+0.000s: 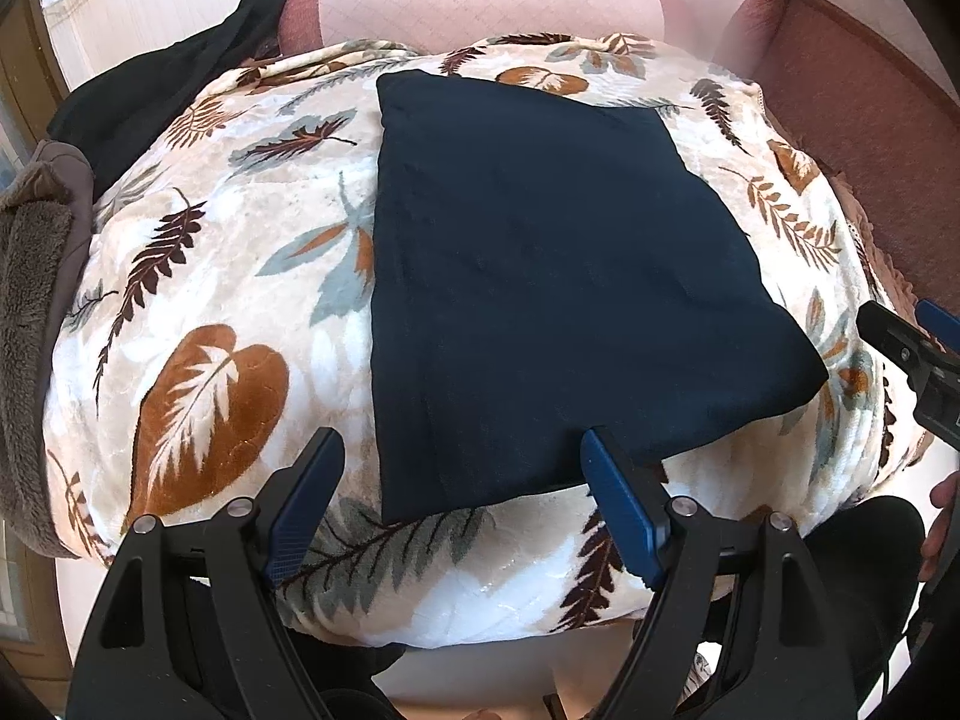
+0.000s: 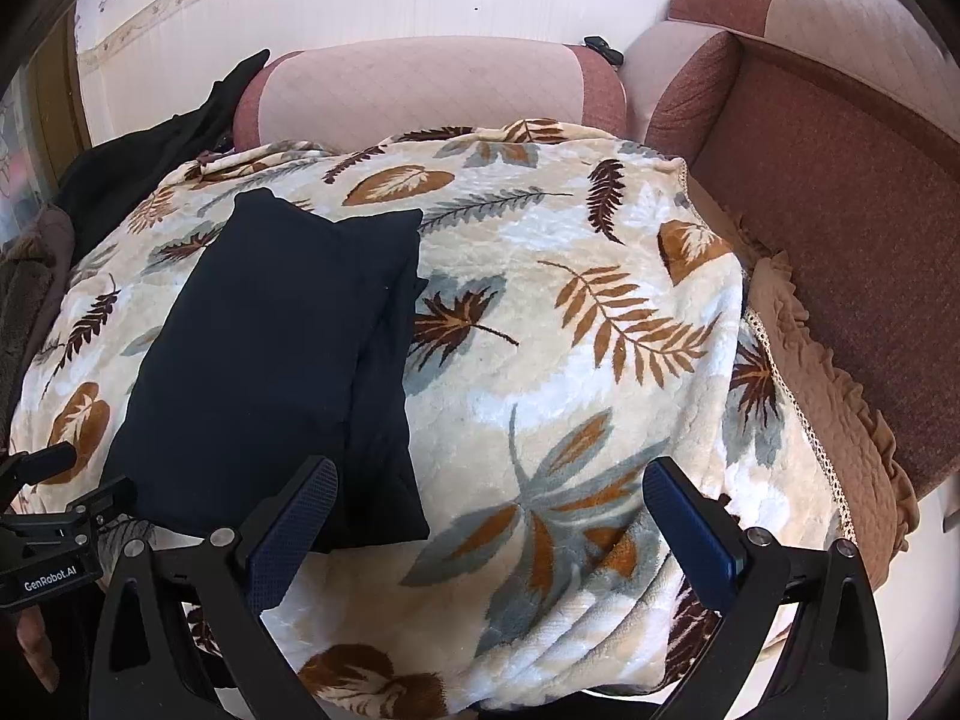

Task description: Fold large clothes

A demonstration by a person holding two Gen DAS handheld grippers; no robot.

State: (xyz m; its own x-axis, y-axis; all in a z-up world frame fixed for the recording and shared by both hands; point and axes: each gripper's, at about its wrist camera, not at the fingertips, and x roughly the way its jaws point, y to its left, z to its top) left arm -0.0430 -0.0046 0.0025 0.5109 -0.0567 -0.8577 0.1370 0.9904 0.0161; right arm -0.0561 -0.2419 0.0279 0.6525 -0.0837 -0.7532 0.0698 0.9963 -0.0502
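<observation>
A dark navy garment (image 1: pixel 540 276) lies folded into a flat rectangle on a leaf-patterned blanket (image 1: pixel 210 276). My left gripper (image 1: pixel 459 444) hovers over the garment's near edge, jaws wide open, its pads pressing on nothing. In the right wrist view the same garment (image 2: pixel 270 360) sits to the left, a second folded layer showing along its right side. My right gripper (image 2: pixel 491 471) is open above the blanket (image 2: pixel 600 330), its left finger (image 2: pixel 300 516) over the garment's near right corner. Each gripper shows at the edge of the other's view: right gripper (image 1: pixel 906 324), left gripper (image 2: pixel 72 474).
The blanket covers a pink and maroon sofa seat, with the backrest (image 2: pixel 420 84) behind and an armrest (image 2: pixel 840 192) to the right. A black garment (image 1: pixel 168 84) drapes at the back left, grey fleece (image 1: pixel 36 276) at the left. A hand (image 1: pixel 939 522) shows at the right edge.
</observation>
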